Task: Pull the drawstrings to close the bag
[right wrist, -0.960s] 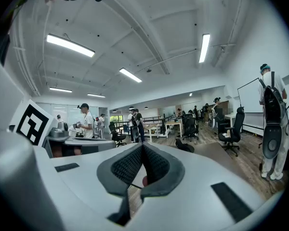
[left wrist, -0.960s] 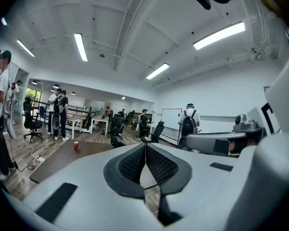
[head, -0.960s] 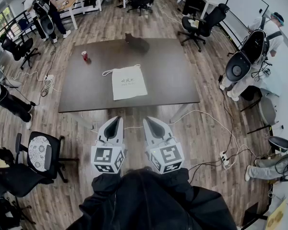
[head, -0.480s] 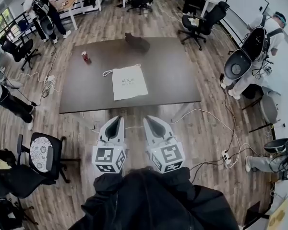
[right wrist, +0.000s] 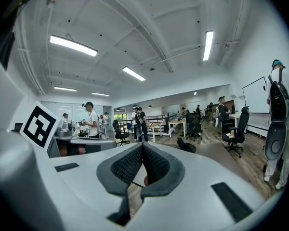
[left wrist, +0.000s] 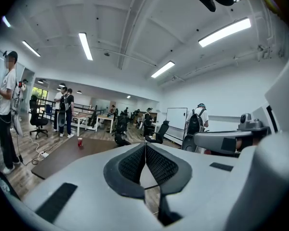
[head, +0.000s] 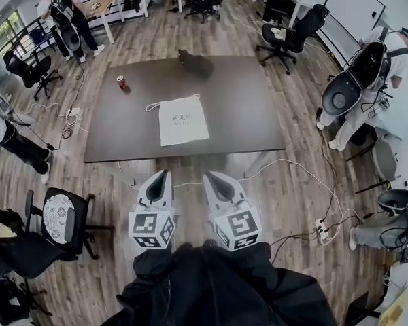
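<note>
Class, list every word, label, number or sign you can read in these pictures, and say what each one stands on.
No text here can be read.
Bag: small dark print on its front, too small to read.
Red can: any label is too small to read.
Left cube and right cube: black-and-white square patterns only, no letters or digits.
</note>
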`<action>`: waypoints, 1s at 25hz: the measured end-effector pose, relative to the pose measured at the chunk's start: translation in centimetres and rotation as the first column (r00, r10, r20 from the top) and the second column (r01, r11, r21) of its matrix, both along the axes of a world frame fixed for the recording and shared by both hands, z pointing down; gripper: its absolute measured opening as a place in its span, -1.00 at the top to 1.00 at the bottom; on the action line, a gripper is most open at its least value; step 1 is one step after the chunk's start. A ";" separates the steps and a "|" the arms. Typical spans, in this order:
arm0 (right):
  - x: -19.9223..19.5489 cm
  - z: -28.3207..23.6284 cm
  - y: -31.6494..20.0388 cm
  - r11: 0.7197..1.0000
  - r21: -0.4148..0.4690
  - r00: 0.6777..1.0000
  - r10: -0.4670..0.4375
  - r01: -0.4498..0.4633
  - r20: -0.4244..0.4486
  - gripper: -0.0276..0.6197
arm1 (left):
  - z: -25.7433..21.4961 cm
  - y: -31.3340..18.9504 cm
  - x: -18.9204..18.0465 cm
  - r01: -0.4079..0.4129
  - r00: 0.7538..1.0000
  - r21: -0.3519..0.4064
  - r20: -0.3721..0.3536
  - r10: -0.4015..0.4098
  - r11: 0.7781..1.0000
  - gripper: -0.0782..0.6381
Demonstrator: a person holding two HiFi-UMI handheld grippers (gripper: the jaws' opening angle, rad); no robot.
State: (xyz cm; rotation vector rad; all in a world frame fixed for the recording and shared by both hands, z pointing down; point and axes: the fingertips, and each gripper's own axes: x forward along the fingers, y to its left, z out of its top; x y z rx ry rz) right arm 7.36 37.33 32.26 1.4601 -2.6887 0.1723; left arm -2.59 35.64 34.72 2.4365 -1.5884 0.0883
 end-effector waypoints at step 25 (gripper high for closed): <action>-4.7 4.0 -24.0 0.996 -0.089 0.999 0.014 -0.018 -0.037 0.85 | 5.2 -23.4 -5.7 -0.014 0.999 -0.118 -0.031 0.011 0.993 0.69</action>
